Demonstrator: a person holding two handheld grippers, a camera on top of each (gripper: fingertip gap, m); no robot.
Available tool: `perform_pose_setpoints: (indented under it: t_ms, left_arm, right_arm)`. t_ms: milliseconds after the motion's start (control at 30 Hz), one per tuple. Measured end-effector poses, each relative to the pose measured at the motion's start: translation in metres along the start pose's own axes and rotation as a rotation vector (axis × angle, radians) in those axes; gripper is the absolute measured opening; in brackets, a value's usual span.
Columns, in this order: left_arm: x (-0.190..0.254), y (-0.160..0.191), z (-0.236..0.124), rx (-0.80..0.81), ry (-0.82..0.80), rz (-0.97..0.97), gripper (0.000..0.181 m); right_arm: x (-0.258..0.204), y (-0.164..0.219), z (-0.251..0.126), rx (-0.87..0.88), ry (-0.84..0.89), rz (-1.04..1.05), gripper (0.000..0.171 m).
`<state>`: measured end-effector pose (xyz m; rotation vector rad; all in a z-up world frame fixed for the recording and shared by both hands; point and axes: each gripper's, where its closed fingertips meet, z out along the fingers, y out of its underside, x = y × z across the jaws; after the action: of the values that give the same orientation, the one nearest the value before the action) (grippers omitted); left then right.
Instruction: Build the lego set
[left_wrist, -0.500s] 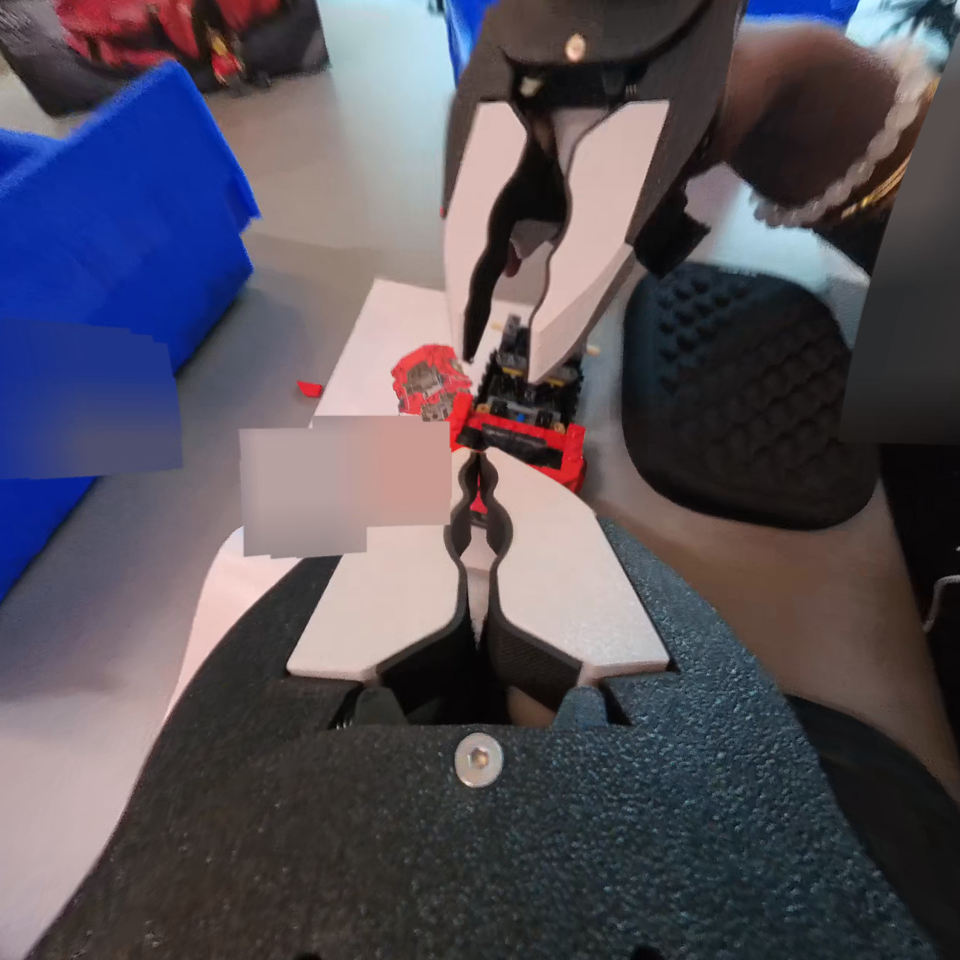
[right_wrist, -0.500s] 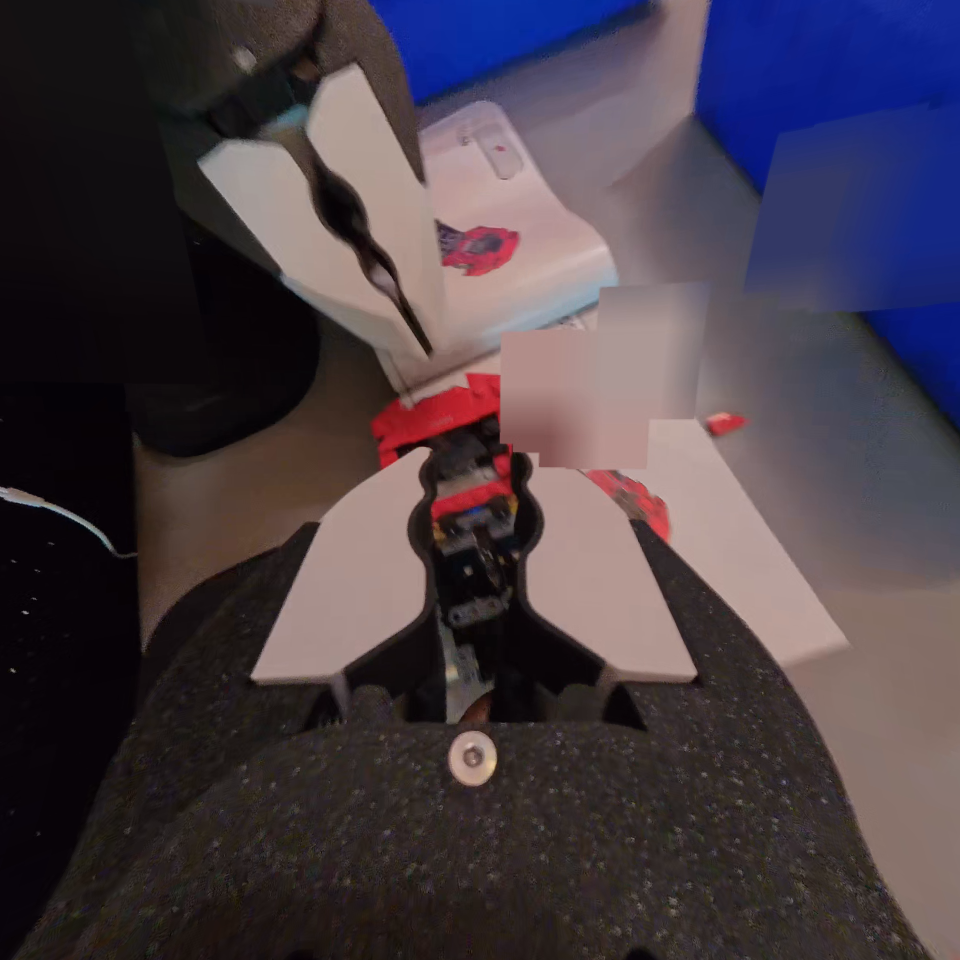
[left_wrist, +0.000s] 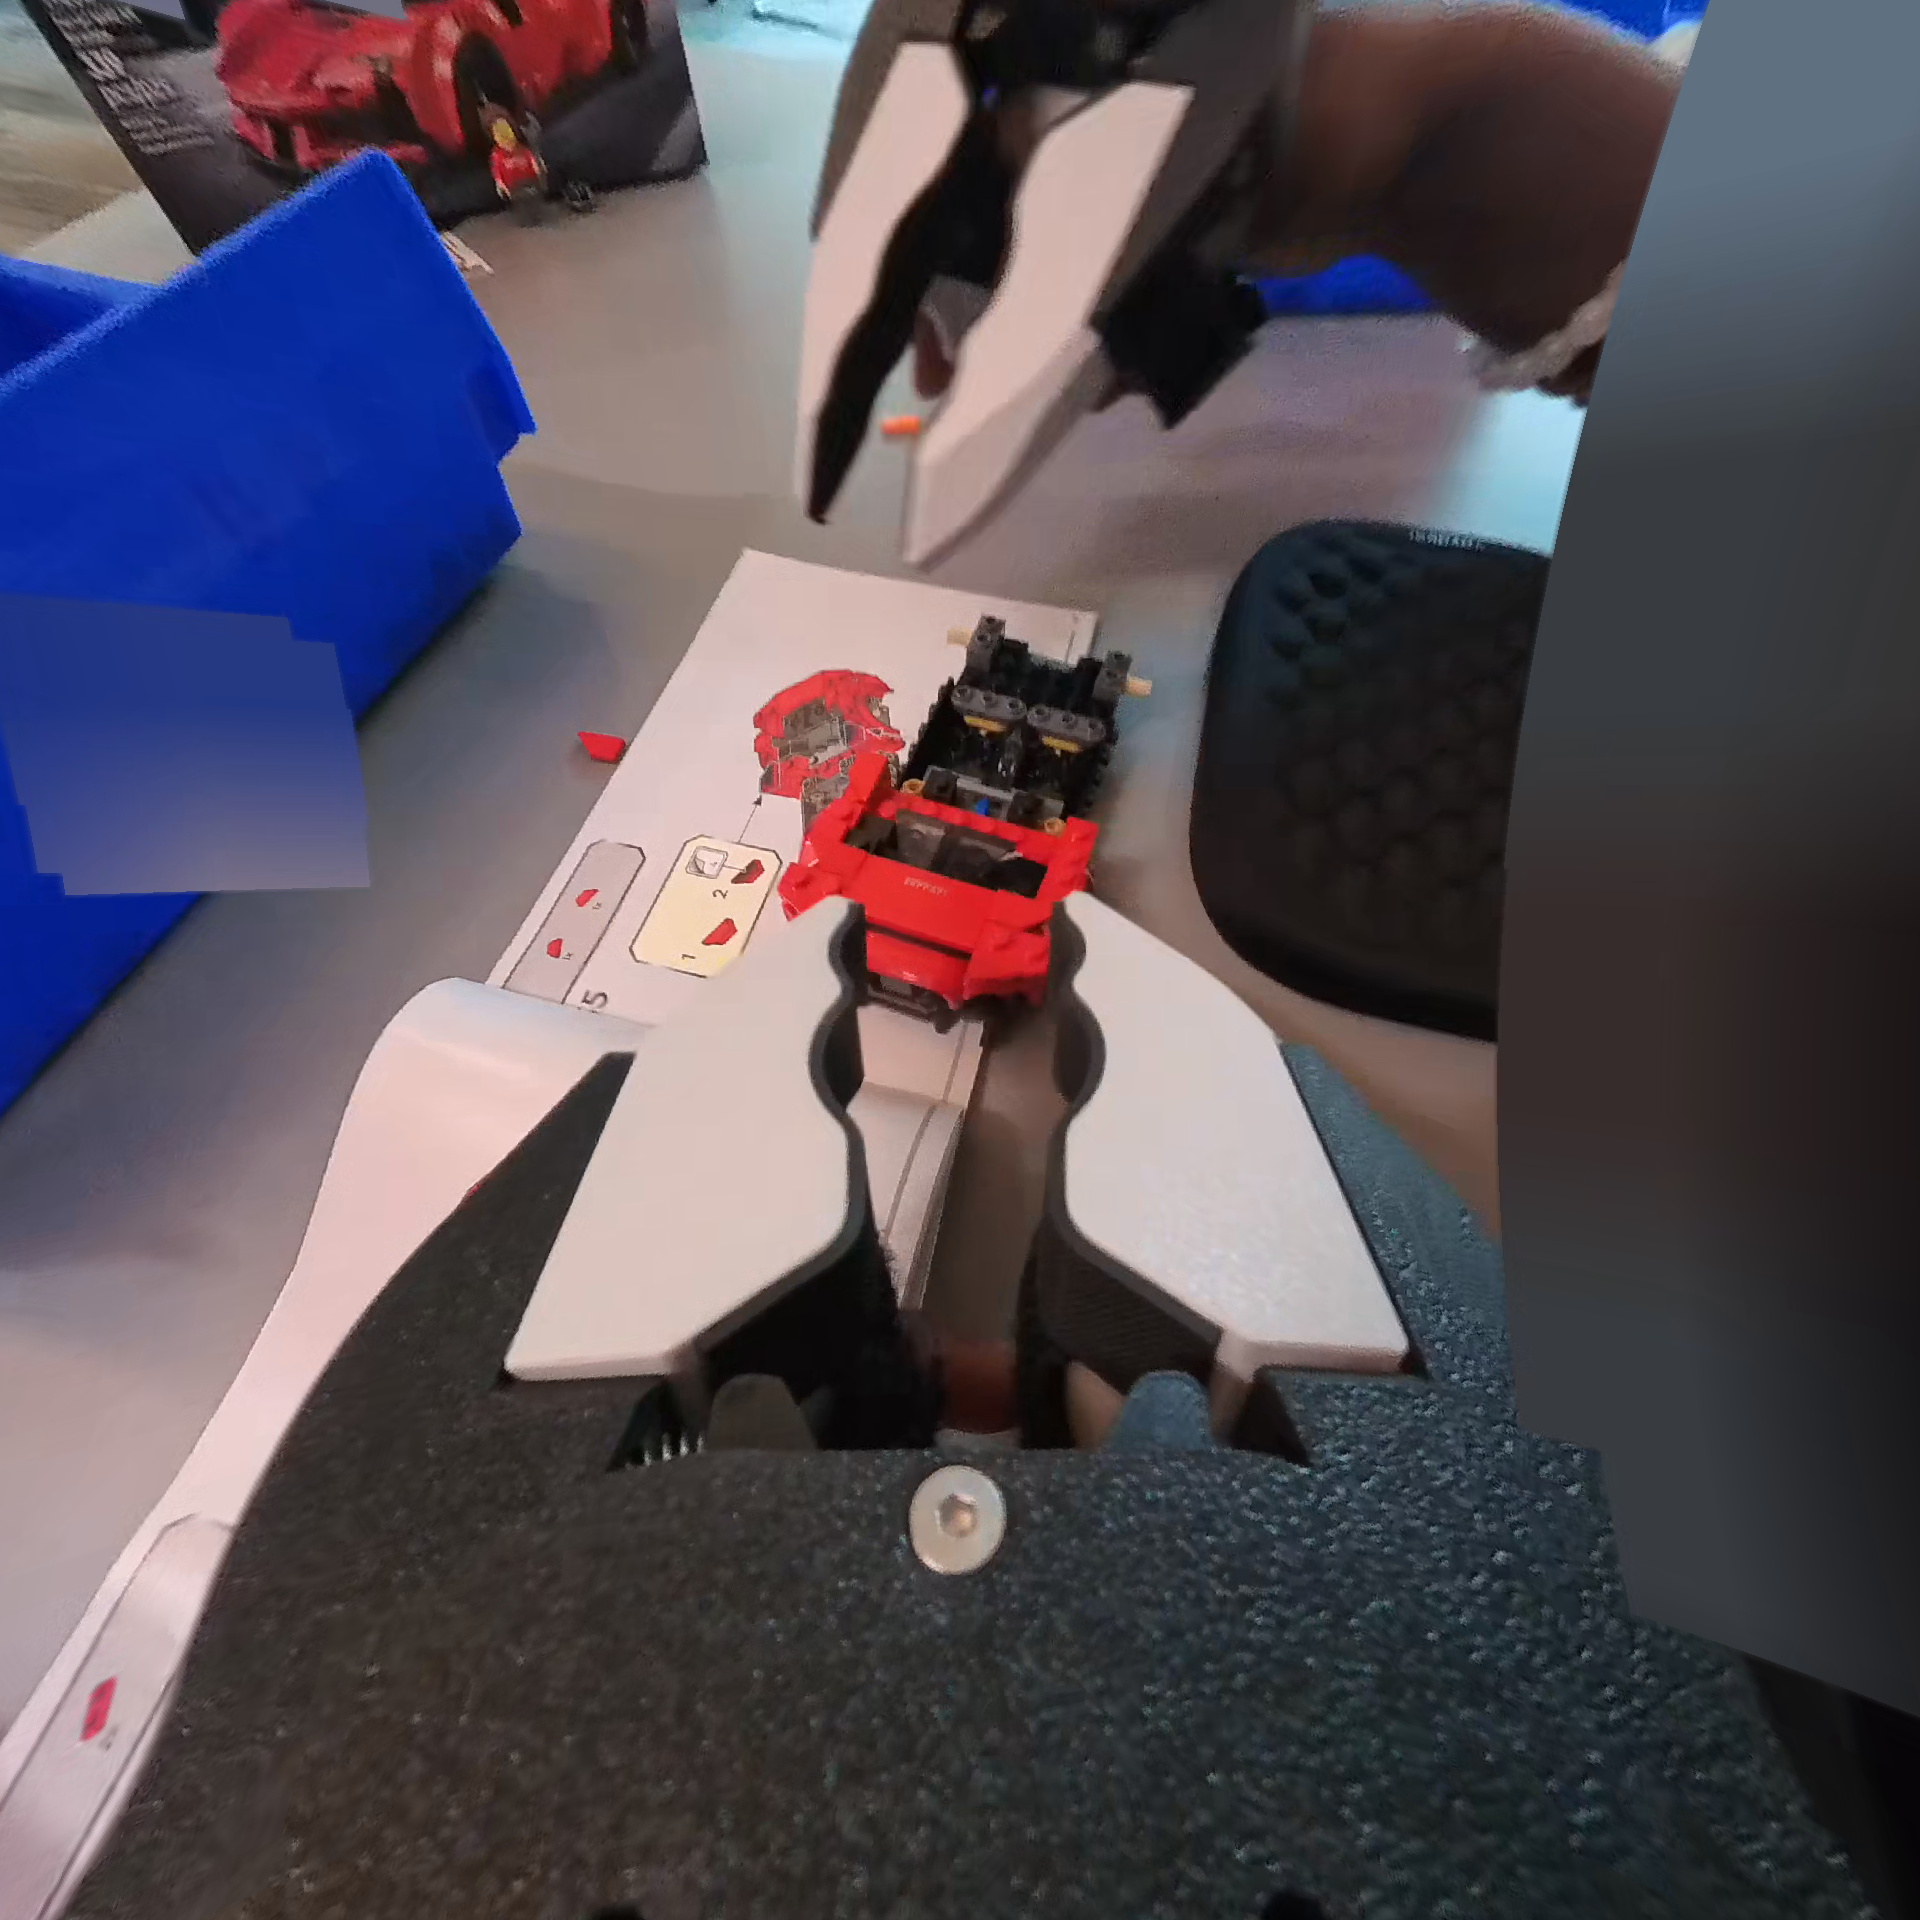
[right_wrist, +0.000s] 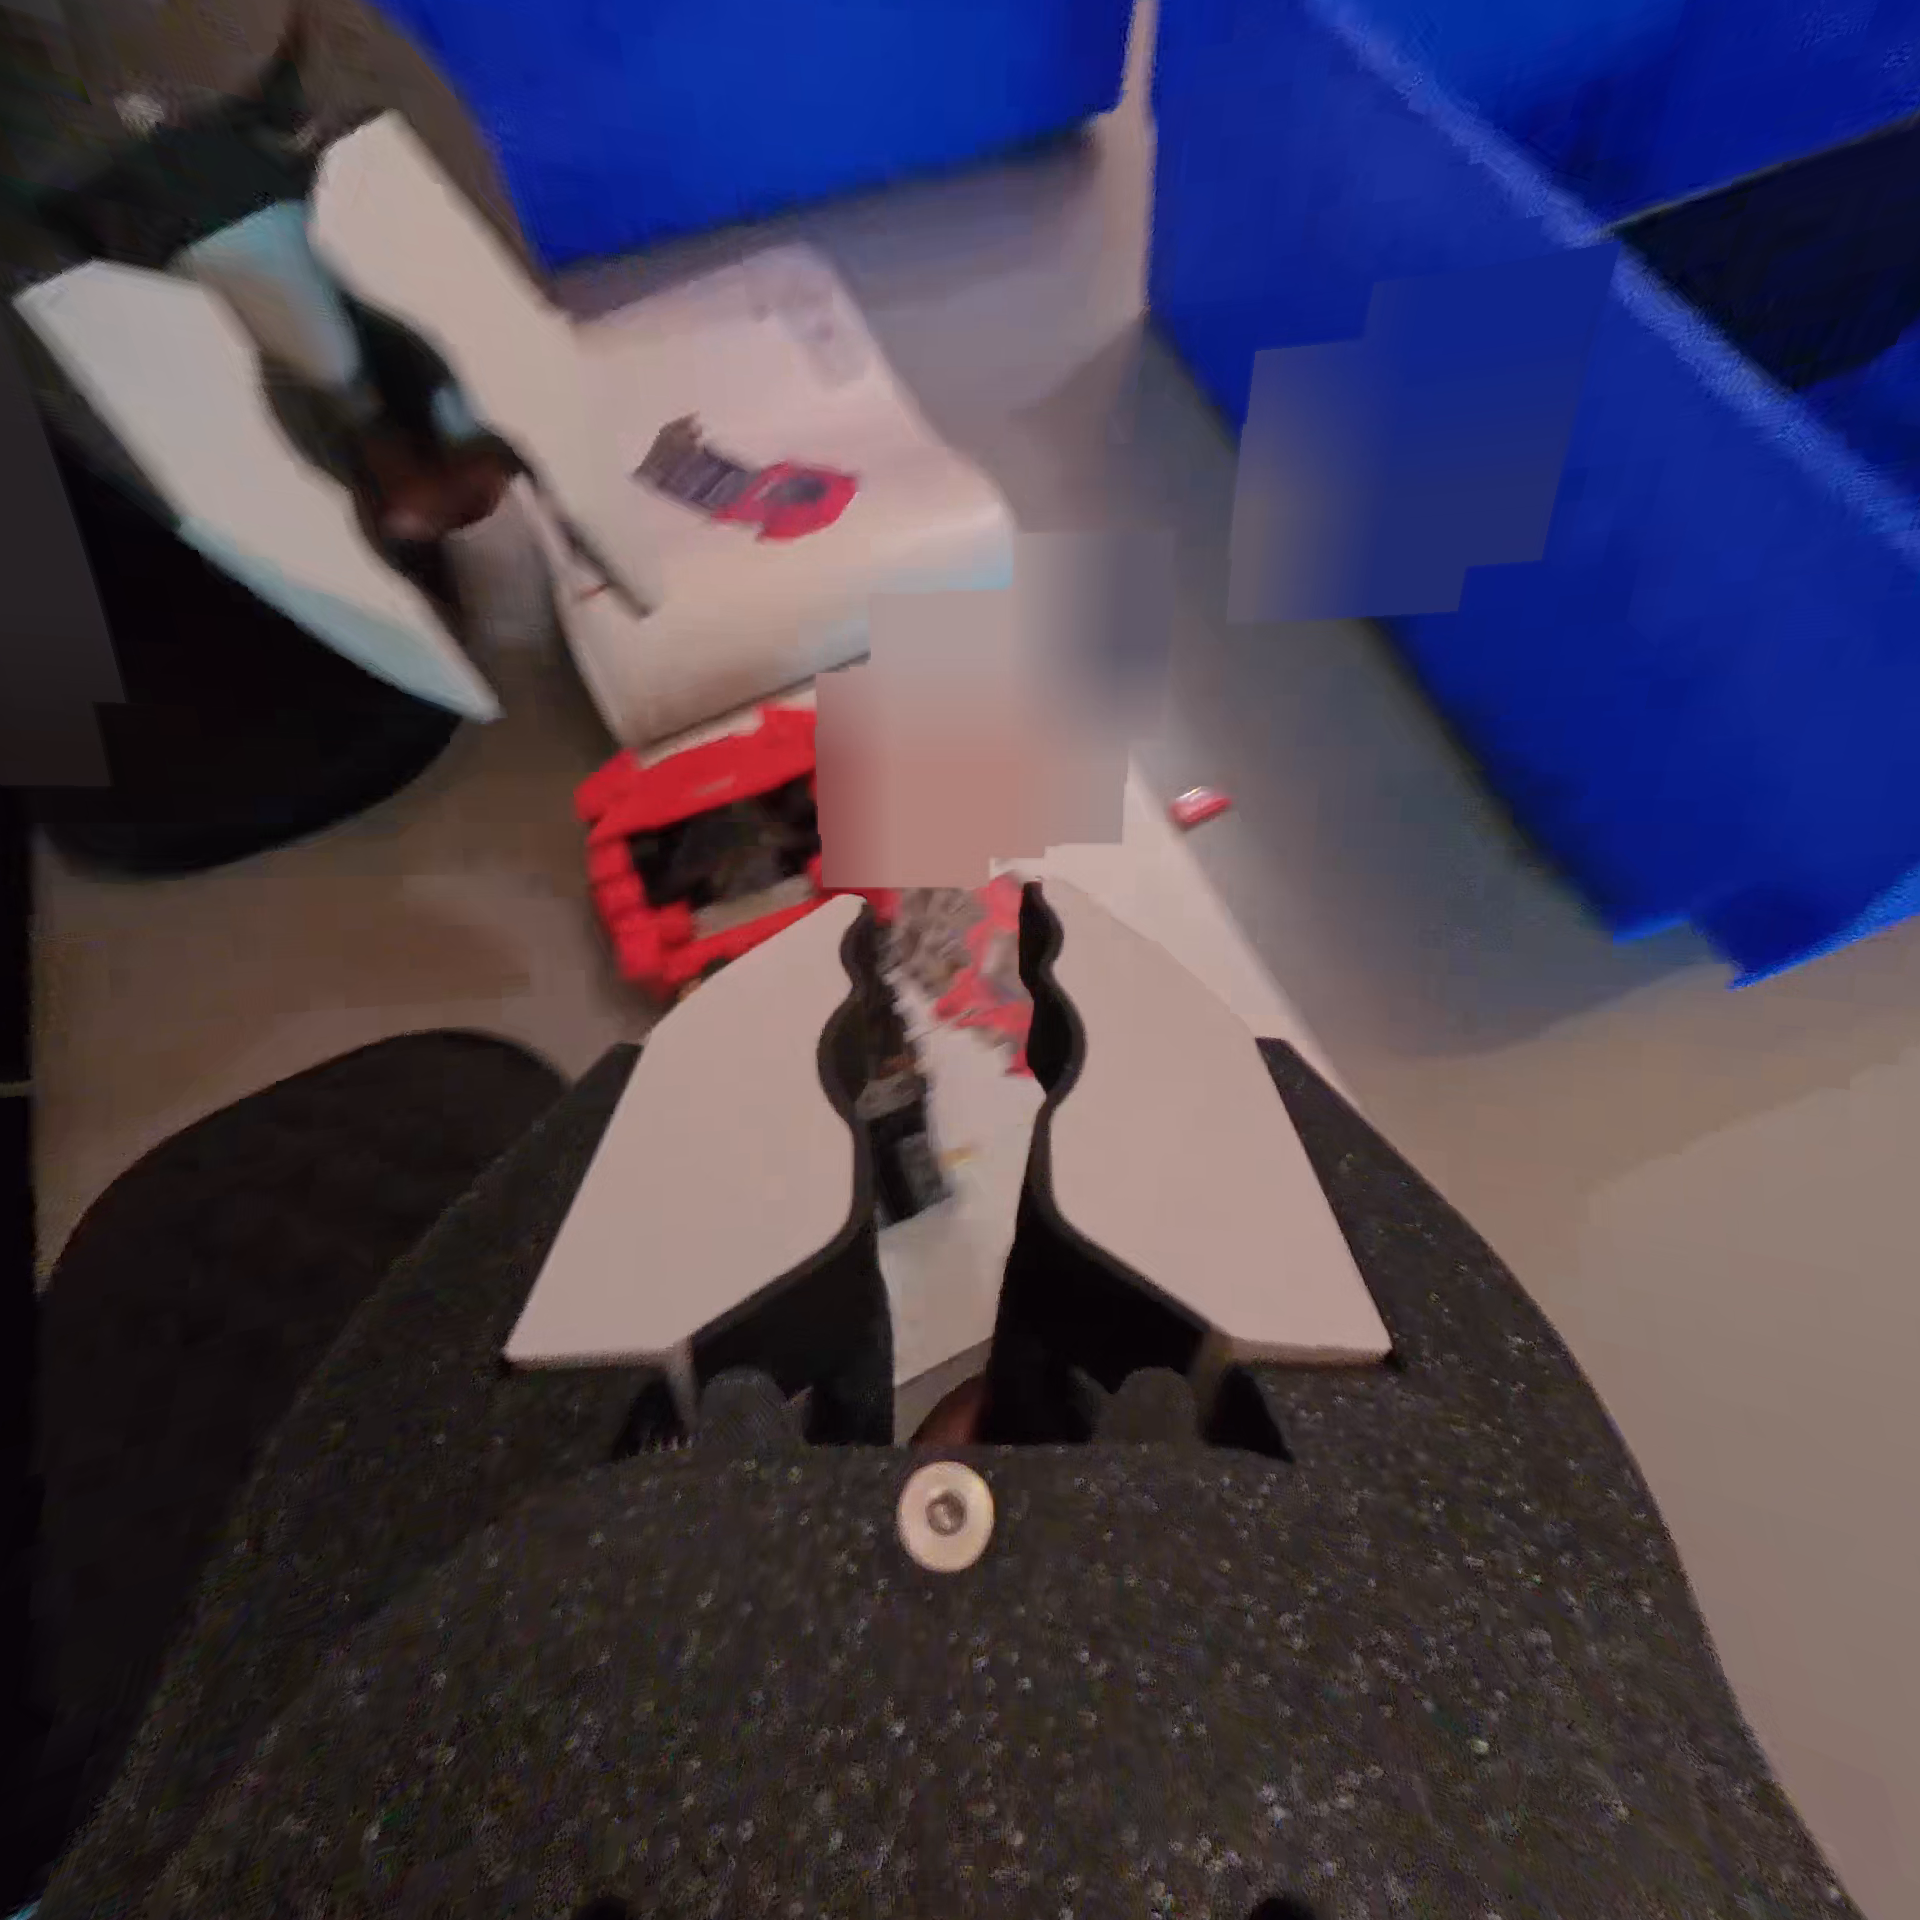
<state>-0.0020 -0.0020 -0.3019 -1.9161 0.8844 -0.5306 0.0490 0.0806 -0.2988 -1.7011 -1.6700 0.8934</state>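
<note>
The partly built lego car (left_wrist: 940, 883), with a red front and a black studded rear, lies on the open instruction booklet (left_wrist: 665, 831). My left gripper (left_wrist: 954, 925) is open, and the car's red nose sits between its fingertips. My right gripper (left_wrist: 873, 525) hangs above and behind the car, slightly open and empty. In the blurred right wrist view my right gripper (right_wrist: 940, 902) is open over the car's black rear. The red front (right_wrist: 686, 831) lies ahead of it, and the left gripper (right_wrist: 551, 655) is open at the upper left.
A loose red piece (left_wrist: 601, 746) lies on the grey table left of the booklet; it also shows in the right wrist view (right_wrist: 1200, 805). Blue bins (left_wrist: 239, 468) stand at the left. The set's box (left_wrist: 416, 94) stands behind them. A black textured pad (left_wrist: 1361, 769) lies right of the car. Spacing between my two grippers at the tips: around 10 centimetres.
My left gripper has opened from shut and now has the car's red nose between its fingertips. My right gripper has lifted up off the car's black rear.
</note>
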Motion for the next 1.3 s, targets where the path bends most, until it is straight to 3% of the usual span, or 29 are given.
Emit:
perform_pose_setpoints:
  t_ms: [133,400,767,867,1067,1300]
  left_arm:
    - [-0.012,-0.008,-0.008,0.079,-0.062,-0.052,0.029]
    - [-0.018,-0.004,-0.010,0.105,-0.077,-0.081,0.027]
    - [-0.020,-0.003,-0.008,0.126,-0.085,-0.072,0.024]
    - [-0.028,-0.008,-0.012,0.165,-0.146,-0.070,0.024]
    - [-0.041,-0.017,-0.020,0.244,-0.185,-0.154,0.024]
    - [-0.037,-0.008,-0.014,0.193,-0.178,-0.124,0.023]
  right_arm:
    - [0.043,0.007,0.032,-0.134,0.021,0.005,0.024]
    - [0.065,0.011,0.075,-0.219,-0.072,-0.005,0.023]
    - [0.063,0.014,0.082,-0.200,-0.170,0.013,0.013]
    - [0.064,0.005,0.077,-0.131,-0.158,0.017,0.002]
    - [0.062,-0.001,0.060,-0.130,-0.107,-0.036,0.009]
    - [0.064,0.014,0.077,-0.207,-0.134,-0.003,0.021]
